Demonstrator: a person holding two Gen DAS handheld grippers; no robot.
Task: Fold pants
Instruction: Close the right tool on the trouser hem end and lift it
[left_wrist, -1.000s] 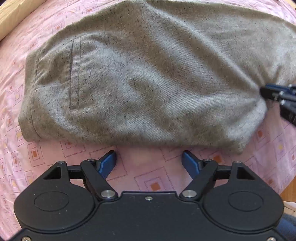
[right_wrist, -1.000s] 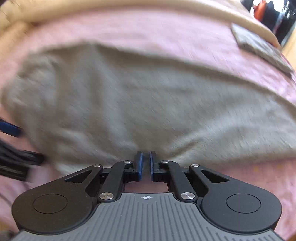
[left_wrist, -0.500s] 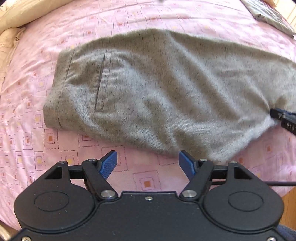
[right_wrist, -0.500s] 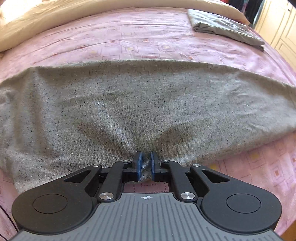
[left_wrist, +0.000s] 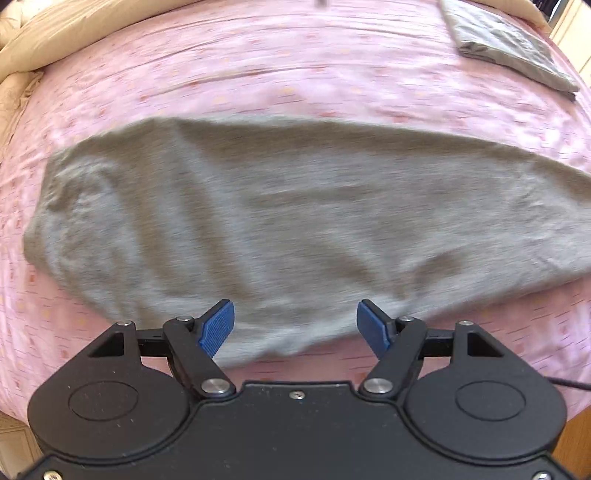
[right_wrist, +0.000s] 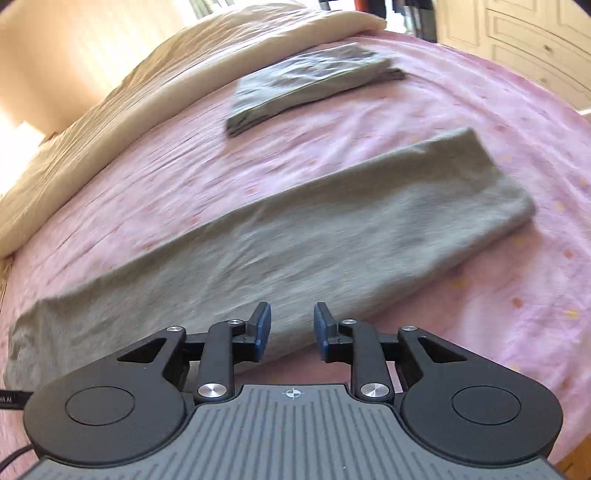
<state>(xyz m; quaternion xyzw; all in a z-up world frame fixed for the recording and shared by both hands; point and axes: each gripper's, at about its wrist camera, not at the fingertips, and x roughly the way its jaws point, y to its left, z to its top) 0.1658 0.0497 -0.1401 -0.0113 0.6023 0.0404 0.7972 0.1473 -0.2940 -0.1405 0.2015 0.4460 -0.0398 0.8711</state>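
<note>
The grey pants (left_wrist: 295, 221) lie flat and folded lengthwise on the pink bedspread (left_wrist: 258, 74), blurred in the left wrist view. My left gripper (left_wrist: 295, 328) hangs open above their near edge, nothing between its blue pads. In the right wrist view the pants (right_wrist: 295, 236) stretch as a long band from lower left to the leg ends at upper right. My right gripper (right_wrist: 291, 328) is over the near edge of the band; its jaws are opening and no cloth sits between them.
A folded grey garment (right_wrist: 310, 81) lies farther up the bed, also seen as a folded grey garment (left_wrist: 509, 48) at the top right. A cream duvet (right_wrist: 147, 92) runs along the far side. Wooden cupboard doors (right_wrist: 517, 37) stand beyond the bed.
My right gripper let go of the pants' edge, opened, and swung right toward the leg ends. My left gripper lifted back and shifted right, staying open.
</note>
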